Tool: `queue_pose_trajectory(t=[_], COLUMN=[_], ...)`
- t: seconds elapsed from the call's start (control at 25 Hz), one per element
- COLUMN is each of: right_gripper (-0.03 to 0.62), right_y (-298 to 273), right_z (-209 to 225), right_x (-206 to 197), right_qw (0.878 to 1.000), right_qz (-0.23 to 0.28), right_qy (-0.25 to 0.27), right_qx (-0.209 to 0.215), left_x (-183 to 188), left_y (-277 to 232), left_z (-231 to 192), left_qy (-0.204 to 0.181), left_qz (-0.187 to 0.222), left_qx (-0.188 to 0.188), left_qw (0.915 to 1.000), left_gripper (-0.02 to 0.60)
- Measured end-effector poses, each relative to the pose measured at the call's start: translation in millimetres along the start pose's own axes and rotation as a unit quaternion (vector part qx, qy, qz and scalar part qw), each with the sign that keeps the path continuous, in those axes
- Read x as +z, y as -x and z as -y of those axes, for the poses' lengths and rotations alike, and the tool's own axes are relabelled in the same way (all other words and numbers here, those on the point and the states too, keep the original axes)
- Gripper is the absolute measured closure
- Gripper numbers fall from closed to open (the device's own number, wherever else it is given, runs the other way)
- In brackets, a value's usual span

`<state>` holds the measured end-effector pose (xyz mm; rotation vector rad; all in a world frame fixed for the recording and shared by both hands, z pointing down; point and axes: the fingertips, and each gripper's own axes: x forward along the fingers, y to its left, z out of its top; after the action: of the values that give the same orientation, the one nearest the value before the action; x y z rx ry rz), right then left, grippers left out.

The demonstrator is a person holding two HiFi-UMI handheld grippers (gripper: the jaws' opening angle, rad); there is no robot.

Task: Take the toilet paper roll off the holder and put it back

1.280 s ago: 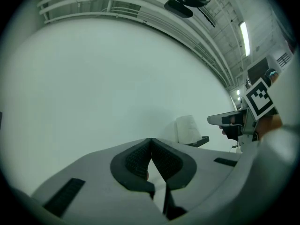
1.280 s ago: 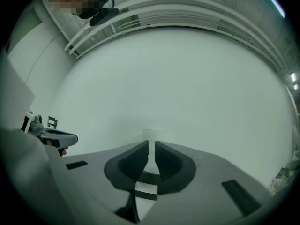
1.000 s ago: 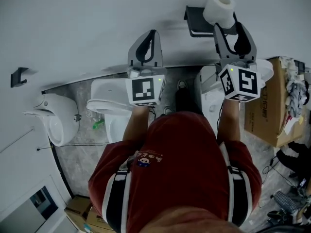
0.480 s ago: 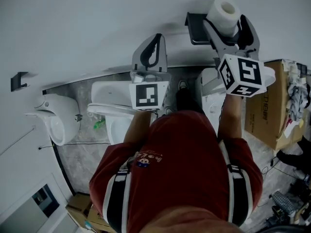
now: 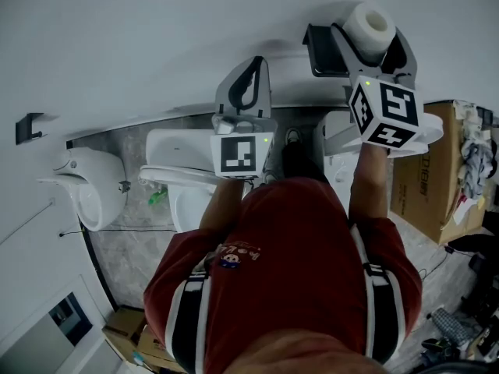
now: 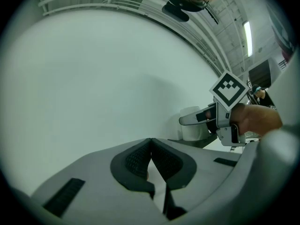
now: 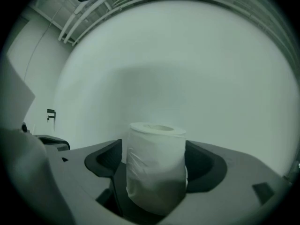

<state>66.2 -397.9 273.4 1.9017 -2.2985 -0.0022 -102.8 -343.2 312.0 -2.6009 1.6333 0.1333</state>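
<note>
Toilet paper roll (image 5: 370,23): in the head view, stands on end at the far right, against the black holder (image 5: 321,51) mounted on the pale wall (image 5: 156,37). Sits between the jaws of the right gripper (image 5: 374,41), one jaw on each side. Closing a little at this moment, yet wide apart and not visibly pressing the paper. Nearer, shows that gripper's marker cube (image 5: 383,114) above a red shirt (image 5: 288,263). To the left, holds the left gripper (image 5: 251,62) level with it but well apart, tips aimed at bare wall. Below, takes in a white toilet (image 5: 175,150) on the floor and a cardboard box (image 5: 425,185) at the right.

Left gripper view: shows the left gripper's dark pads (image 6: 136,161) meeting at their tips, closed with nothing between them. Far right, catches the roll (image 6: 190,128) upright, its base meeting the dark shelf of the holder (image 6: 194,143), with one right jaw alongside it and a hand (image 6: 255,118) behind.

Right gripper view: looks straight at the roll (image 7: 156,165), upright and centred between the pads, hollow core facing up. Leaves a sliver of gap at the left pad; runs just beside, perhaps touching, at the right. Far left, picks out a small dark hook (image 7: 50,114) on the wall.
</note>
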Motion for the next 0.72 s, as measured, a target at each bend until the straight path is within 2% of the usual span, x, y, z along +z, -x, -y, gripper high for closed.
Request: queue_pose_trajectory(t=[0.08,0.4,0.72], right_gripper=[0.234,0.246,0.25], right_y=[-1.4,0.5,3.7], right_z=[3.3,3.8,1.2], right_x=[-0.7,0.2,1.3], right_qw=[1.0,1.0,1.0], right_qz=[-0.003,-0.001,0.004], right_qy=[0.009,0.012,0.02], right_qx=[-0.016,-0.021,-0.003], left_x=[-2.2,-0.4,2.7], left_y=[-0.1,2.4,4.8], left_z=[-1.9,-6.0,-0.6], left_qy=[0.003,0.004,0.003], left_qz=[-0.003,0.001,0.004], left_qx=[0.001,0.003,0.004], left_qw=[1.0,1.0,1.0], left_gripper=[0.563,0.563,0.563])
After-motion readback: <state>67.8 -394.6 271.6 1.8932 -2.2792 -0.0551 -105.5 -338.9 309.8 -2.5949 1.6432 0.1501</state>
